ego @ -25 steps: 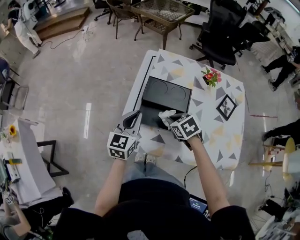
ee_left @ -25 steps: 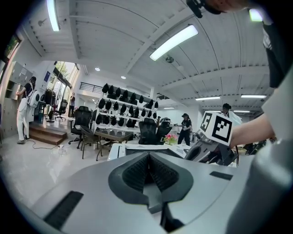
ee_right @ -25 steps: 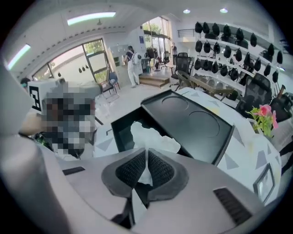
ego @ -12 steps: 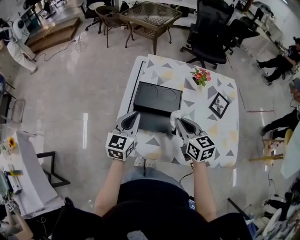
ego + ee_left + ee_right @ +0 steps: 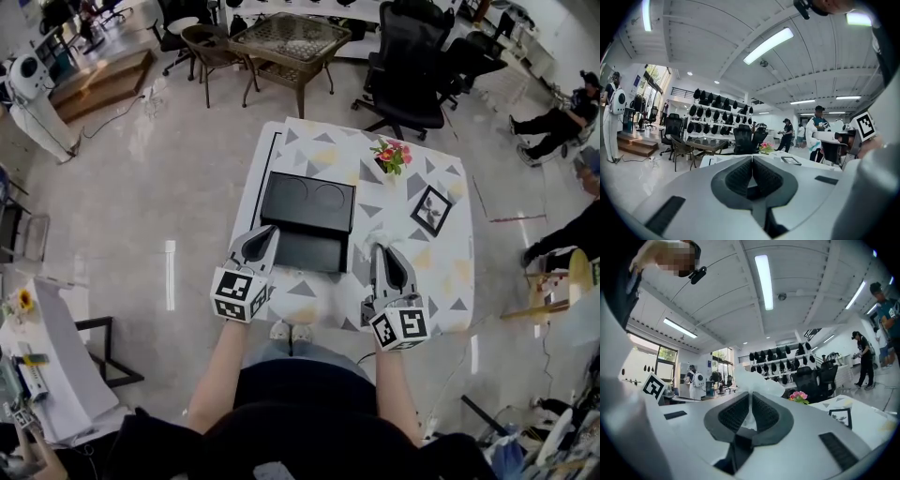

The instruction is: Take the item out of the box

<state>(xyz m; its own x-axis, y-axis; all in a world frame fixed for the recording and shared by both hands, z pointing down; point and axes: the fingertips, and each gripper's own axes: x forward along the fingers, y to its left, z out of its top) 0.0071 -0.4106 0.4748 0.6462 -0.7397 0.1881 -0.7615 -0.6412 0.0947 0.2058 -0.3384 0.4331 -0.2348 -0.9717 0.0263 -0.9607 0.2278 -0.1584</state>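
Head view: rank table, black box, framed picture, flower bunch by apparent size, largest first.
1. table
2. black box, covering a good part of the tabletop
3. framed picture and flower bunch: they look nearly alike, with the picture perhaps slightly bigger, so I won't rank them.

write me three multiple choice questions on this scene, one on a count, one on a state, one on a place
1. How many round hollows show in the black box? A one B two C four
2. How do the left gripper's jaws stand? A together, nothing between B wide apart C clamped on the box
3. Where is the white item? A inside the box B between the right gripper's jaws C between the left gripper's jaws

1 B: two circles lie side by side. 2 A: its jaws meet, empty. 3 B: those jaws pinch it, though they are starting to open.
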